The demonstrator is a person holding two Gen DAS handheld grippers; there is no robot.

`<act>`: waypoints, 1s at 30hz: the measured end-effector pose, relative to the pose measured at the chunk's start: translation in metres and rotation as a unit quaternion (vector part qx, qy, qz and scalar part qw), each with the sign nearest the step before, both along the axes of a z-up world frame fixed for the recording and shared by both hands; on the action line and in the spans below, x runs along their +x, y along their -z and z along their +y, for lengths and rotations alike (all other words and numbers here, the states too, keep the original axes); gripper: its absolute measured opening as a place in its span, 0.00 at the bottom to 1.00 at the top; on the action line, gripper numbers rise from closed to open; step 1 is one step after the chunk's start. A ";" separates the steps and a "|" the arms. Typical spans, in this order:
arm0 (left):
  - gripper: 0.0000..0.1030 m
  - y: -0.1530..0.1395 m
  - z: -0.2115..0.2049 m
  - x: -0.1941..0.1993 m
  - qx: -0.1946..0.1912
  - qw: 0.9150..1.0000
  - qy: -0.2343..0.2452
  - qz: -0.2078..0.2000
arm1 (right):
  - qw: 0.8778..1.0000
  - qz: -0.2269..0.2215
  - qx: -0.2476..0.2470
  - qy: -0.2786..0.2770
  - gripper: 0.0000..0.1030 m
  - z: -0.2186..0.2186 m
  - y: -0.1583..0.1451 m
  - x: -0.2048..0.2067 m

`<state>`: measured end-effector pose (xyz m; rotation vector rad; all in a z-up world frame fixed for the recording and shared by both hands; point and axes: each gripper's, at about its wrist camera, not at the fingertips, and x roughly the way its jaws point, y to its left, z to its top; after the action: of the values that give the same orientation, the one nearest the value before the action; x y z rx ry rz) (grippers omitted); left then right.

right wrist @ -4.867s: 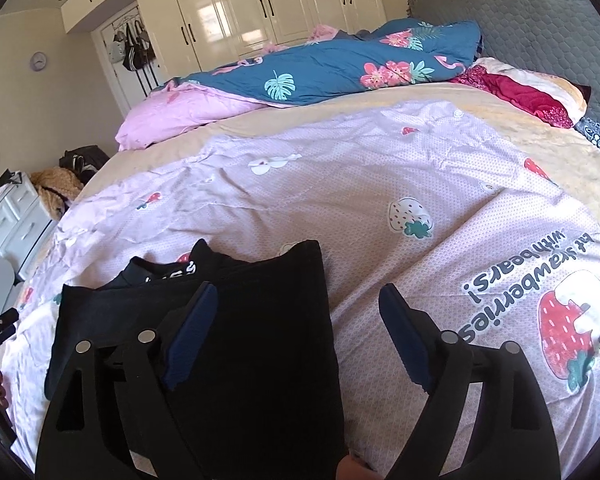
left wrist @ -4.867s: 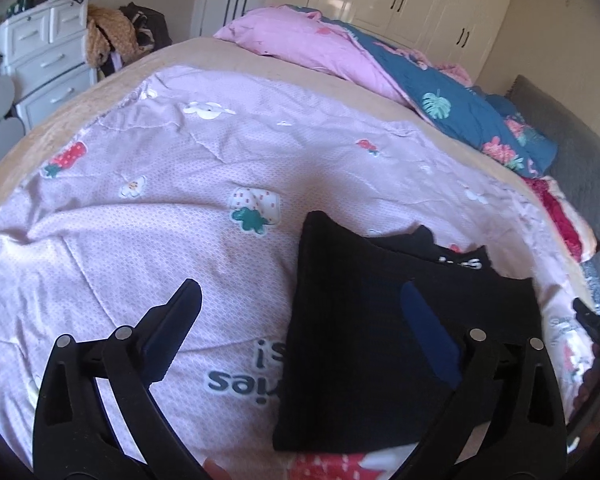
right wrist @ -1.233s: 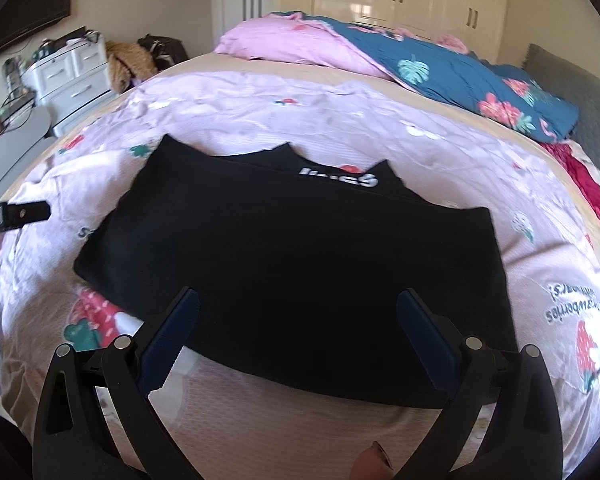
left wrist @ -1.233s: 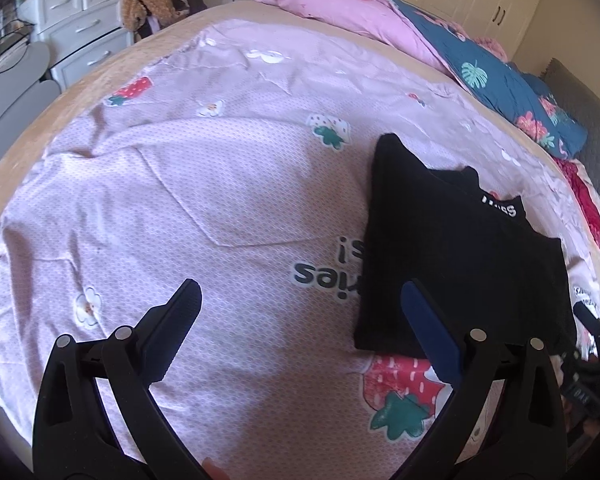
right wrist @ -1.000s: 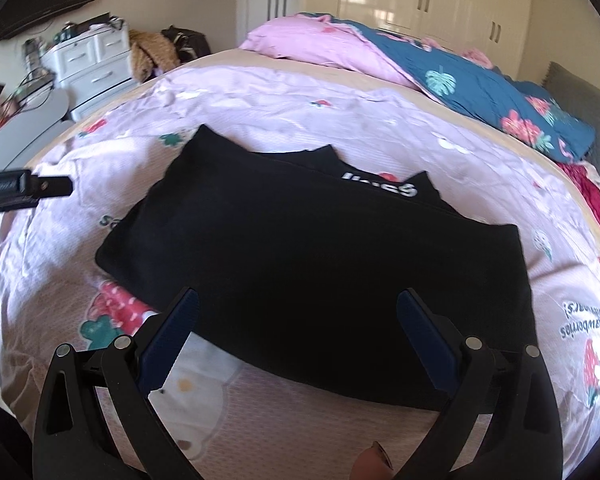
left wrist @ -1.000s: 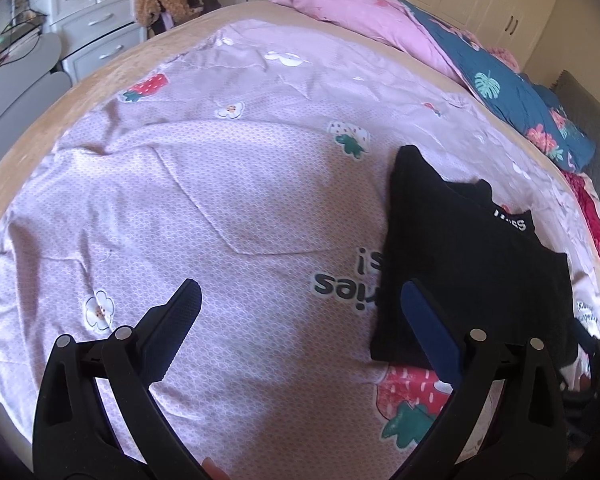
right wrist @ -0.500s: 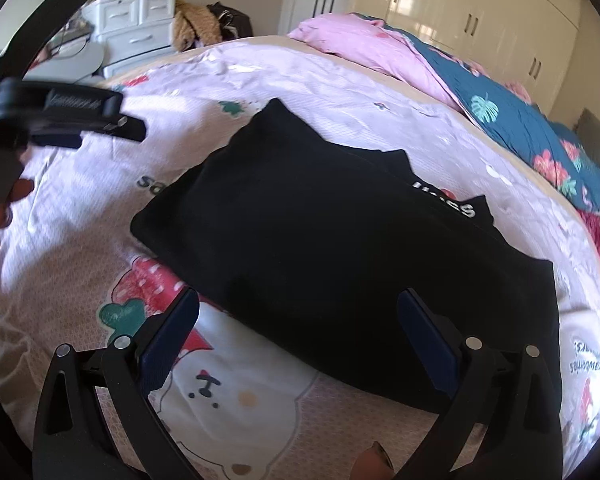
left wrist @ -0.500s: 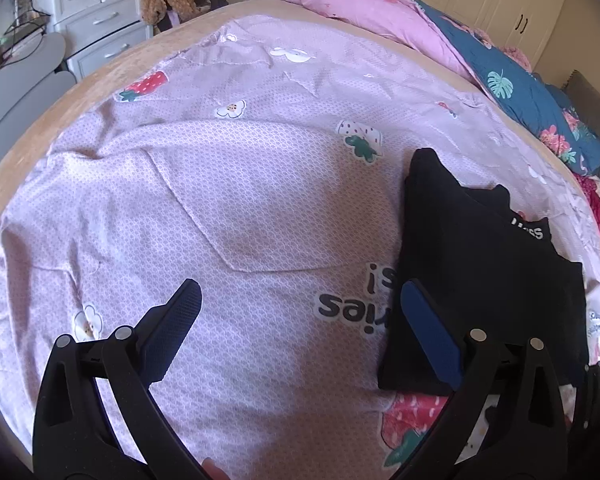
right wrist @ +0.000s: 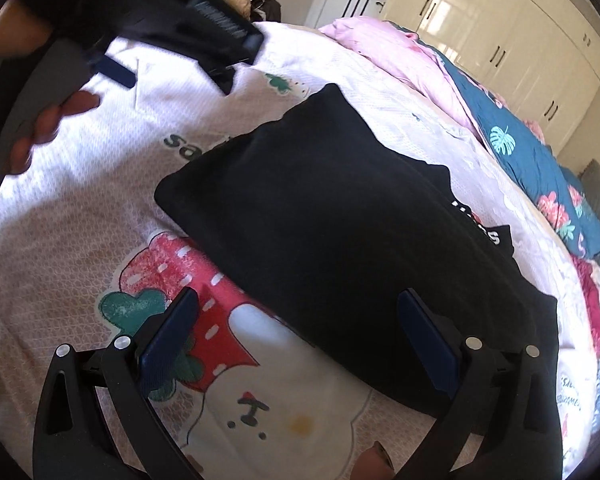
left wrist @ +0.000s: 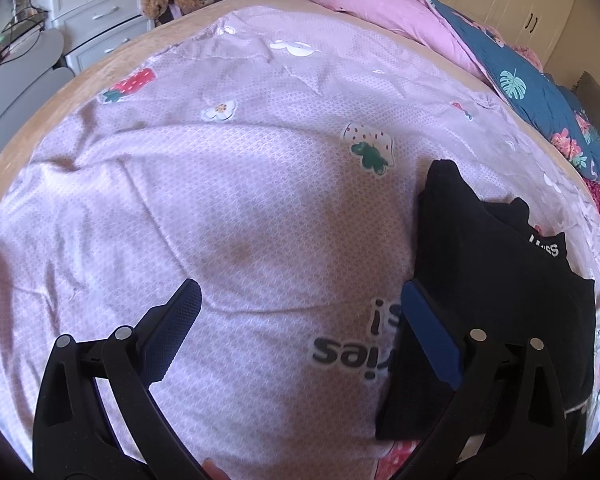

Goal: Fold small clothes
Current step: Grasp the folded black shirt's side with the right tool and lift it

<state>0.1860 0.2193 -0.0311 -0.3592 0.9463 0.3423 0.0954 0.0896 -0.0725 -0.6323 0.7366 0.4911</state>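
Note:
A black garment (right wrist: 340,240) lies folded into a rectangle on the pink strawberry-print quilt (right wrist: 100,184); its collar with white letters shows at the far right edge. In the left wrist view it (left wrist: 500,280) lies to the right. My left gripper (left wrist: 300,328) is open and empty, over bare quilt (left wrist: 220,200) left of the garment, its right finger at the garment's edge. It also shows at the top left of the right wrist view (right wrist: 172,36). My right gripper (right wrist: 298,332) is open and empty, just above the garment's near edge.
Pink and blue floral duvets (left wrist: 480,52) are piled at the head of the bed. White wardrobes (right wrist: 500,28) stand behind. A white drawer unit (left wrist: 96,8) and a grey desk (left wrist: 16,72) stand left of the bed. A red cloth (right wrist: 596,312) lies at the right edge.
Both grippers stayed open and empty. The right gripper has swung left and lower along the garment's near edge. The left gripper has drifted close to the garment's left edge.

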 end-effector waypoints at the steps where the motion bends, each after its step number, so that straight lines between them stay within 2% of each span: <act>1: 0.91 0.000 -0.001 0.003 0.003 1.000 0.003 -0.001 | 1.000 -0.004 -0.004 0.000 0.96 0.002 0.002 0.000; 4: 0.91 0.004 -0.009 0.011 0.016 1.000 0.014 0.000 | 1.000 -0.014 -0.011 -0.002 0.96 0.006 0.005 0.002; 11: 0.91 0.015 -0.022 0.037 0.016 0.999 0.033 0.014 | 0.999 -0.041 -0.029 -0.003 0.96 0.018 0.009 0.015; 17: 0.91 0.015 -0.022 0.052 0.002 0.999 0.032 0.015 | 0.998 -0.050 -0.029 -0.002 0.96 0.023 0.011 0.031; 24: 0.91 0.021 -0.022 0.070 -0.007 0.999 0.038 0.022 | 0.995 -0.098 -0.035 -0.007 0.94 0.022 0.007 0.035; 26: 0.91 0.021 -0.022 0.074 -0.009 0.999 0.040 0.021 | 0.994 -0.109 -0.031 -0.014 0.89 0.021 0.004 0.032; 27: 0.91 0.020 -0.021 0.076 -0.012 0.999 0.041 0.017 | 0.993 -0.111 -0.028 -0.017 0.81 0.020 0.002 0.030; 29: 0.91 0.018 -0.020 0.080 -0.016 0.999 0.043 0.012 | 0.993 -0.118 -0.020 -0.023 0.74 0.017 -0.002 0.029; 30: 0.91 0.018 -0.020 0.081 -0.014 0.999 0.043 0.013 | 0.992 -0.120 -0.015 -0.026 0.66 0.015 -0.004 0.028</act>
<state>0.2673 0.1992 -0.0491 -0.3405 0.9890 0.2557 0.1233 0.1050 -0.0684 -0.7265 0.5016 0.4437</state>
